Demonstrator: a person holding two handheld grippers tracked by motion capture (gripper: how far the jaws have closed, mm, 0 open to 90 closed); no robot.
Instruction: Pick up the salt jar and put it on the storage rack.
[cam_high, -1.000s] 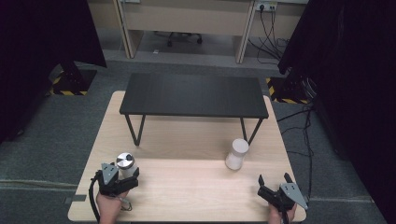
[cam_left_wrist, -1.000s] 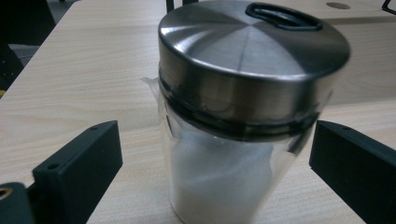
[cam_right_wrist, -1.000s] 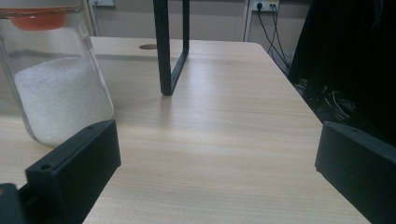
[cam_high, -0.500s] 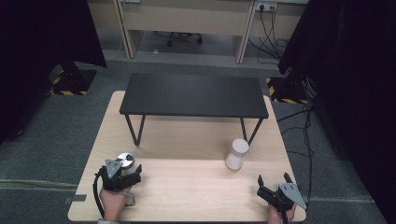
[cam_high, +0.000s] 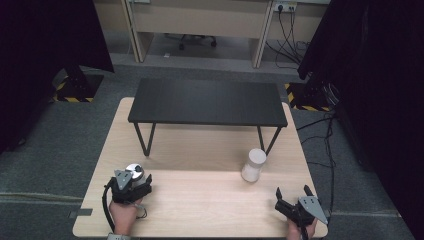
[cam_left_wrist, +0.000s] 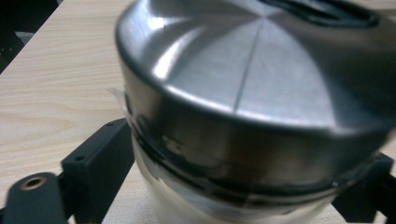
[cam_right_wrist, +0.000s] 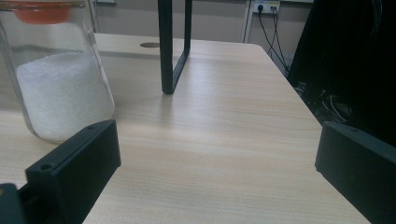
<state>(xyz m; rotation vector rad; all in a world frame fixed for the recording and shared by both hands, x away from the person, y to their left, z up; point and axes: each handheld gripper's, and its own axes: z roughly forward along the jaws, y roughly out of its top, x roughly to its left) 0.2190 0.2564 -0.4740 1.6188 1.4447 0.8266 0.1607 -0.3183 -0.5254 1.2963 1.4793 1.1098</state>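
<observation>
My left gripper (cam_high: 131, 181) has slid toward 3 o'clock over the last second, and its jaws now hug the steel-lidded jar (cam_high: 134, 171) at the bench's (cam_high: 200, 200) 7 o'clock, so I judge a grasp underway. The jar stands upright, lid skyward. At 4 o'clock the white-filled jar (cam_high: 253, 165) stands untouched; my right gripper (cam_high: 295, 199) gapes wide, empty.

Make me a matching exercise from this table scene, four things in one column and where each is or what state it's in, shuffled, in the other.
1. metal-lidded jar
2. jar of white grains
3. black bench
4. right tongs

A. open, holding nothing
B. standing across the far half of the table
C. between the left tongs' jaws
D. standing free on the wood right of centre

Pairs: 1-C, 2-D, 3-B, 4-A
</observation>
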